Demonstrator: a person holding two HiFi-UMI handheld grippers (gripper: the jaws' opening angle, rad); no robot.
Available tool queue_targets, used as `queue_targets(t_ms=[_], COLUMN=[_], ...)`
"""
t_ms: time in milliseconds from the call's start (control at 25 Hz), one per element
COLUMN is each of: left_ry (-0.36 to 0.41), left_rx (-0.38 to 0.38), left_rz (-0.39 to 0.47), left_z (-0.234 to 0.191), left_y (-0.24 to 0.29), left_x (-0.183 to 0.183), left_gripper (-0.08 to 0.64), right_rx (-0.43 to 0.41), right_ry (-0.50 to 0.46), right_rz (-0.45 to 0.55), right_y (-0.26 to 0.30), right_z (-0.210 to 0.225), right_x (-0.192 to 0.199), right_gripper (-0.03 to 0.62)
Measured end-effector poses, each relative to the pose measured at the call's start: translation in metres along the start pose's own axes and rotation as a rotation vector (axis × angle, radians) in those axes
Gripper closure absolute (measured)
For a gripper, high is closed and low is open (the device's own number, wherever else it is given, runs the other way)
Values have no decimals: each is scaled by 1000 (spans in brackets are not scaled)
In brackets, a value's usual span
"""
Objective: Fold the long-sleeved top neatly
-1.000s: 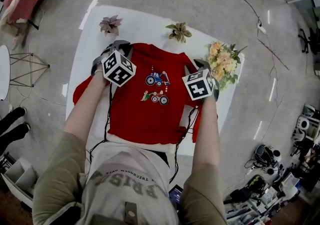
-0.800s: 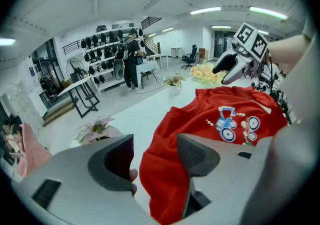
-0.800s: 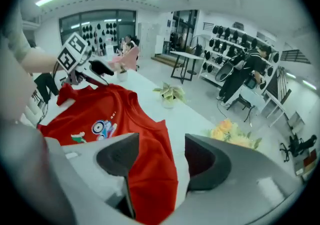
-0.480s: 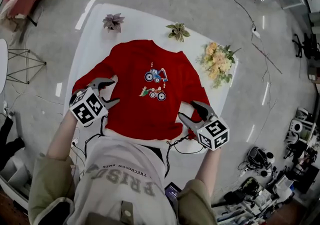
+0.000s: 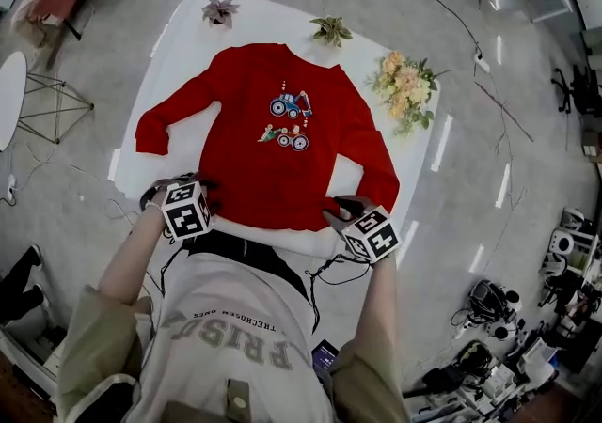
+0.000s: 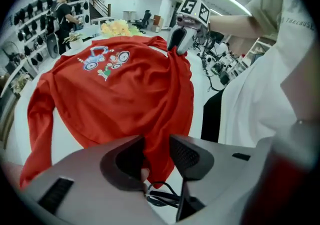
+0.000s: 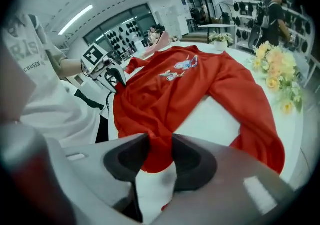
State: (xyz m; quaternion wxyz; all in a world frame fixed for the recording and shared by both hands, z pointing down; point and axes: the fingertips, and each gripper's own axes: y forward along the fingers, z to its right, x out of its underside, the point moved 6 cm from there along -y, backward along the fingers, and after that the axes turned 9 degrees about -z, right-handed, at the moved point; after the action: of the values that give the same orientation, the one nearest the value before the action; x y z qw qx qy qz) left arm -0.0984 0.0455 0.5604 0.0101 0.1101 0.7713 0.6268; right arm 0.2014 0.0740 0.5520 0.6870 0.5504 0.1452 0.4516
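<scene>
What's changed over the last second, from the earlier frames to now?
The left tongs and right tongs left the shoulders of the long-sleeved top and came back to its near hem corners. They opened on the way and have just been closing, each now pinching red hem fabric. The top stayed flat on the table; the flowers did not move.

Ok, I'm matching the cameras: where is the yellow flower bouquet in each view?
Head view: yellow flower bouquet, upper right.
Left gripper view: bouquet, top, left of centre.
Right gripper view: bouquet, right edge.
Shared landmark: the blue tractor print on the red long-sleeved top.
</scene>
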Motion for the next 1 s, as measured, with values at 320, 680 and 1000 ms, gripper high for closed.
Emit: queue_targets(t_ms=[320, 680, 1000], left_ry=[-17, -217, -392], left_rx=[-344, -425, -138], left_rz=[218, 116, 165], left_z=[53, 103, 118], left_y=[-39, 13, -3], left_x=[13, 63, 69], left_gripper=[528, 523, 208], right_rx=[161, 278, 137], right_ry=[-254, -374, -108], right_rz=[228, 137, 168], right_y=[-46, 0, -11], right_z=[-67, -114, -122], right_x=[22, 83, 85], right_gripper=[517, 515, 296])
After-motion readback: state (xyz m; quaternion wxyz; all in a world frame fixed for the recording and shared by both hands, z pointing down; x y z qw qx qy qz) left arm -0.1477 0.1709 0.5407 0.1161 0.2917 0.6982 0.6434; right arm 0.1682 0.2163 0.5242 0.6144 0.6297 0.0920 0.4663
